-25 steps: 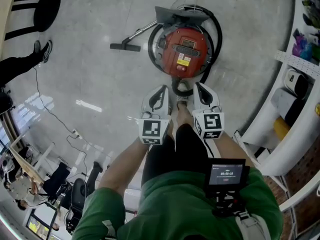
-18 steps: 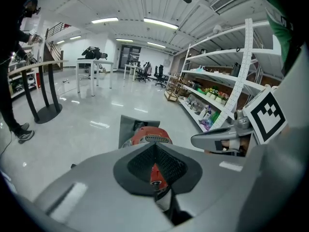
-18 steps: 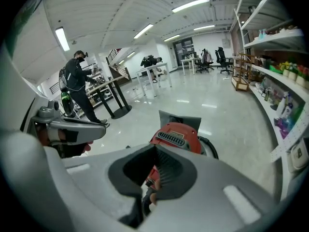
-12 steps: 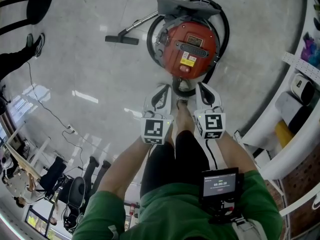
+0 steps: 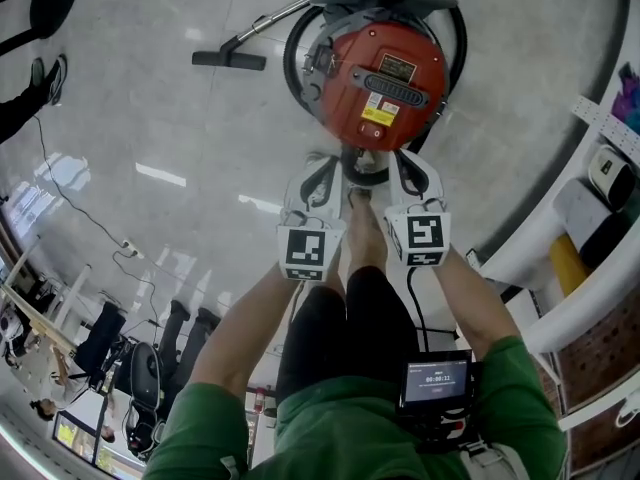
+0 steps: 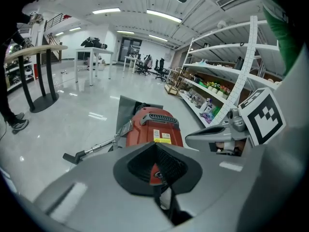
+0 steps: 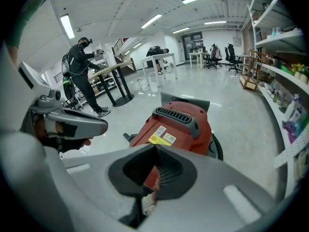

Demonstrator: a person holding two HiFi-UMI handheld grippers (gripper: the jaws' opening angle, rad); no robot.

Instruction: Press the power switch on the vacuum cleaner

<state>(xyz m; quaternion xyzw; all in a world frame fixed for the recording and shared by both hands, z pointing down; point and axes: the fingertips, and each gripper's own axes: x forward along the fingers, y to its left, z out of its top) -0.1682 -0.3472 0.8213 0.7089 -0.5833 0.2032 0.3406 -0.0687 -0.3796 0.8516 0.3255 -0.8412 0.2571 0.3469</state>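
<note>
A round red vacuum cleaner [image 5: 380,83] stands on the floor, with a black vented handle [image 5: 400,86] across its top and a yellow label beside it. A black hose [image 5: 455,38] loops around the body, and the wand ends in a floor nozzle [image 5: 228,60] at the left. No power switch shows clearly in any view. My left gripper [image 5: 324,163] and right gripper [image 5: 400,158] hang side by side just short of the vacuum's near edge, apart from it. Both are shut with nothing held. The red body [image 6: 153,129] fills the middle of the left gripper view, and the vacuum [image 7: 176,127] sits close ahead in the right gripper view.
The person's foot [image 5: 362,208] is on the floor between the grippers. White shelving [image 5: 600,168] with goods curves along the right. A cable [image 5: 90,218] trails over the grey floor at left. Another person [image 7: 82,64] stands by tables at the far left.
Both grippers have come nearer to the vacuum, which now sits higher and larger in the head view. Their jaws have stayed shut.
</note>
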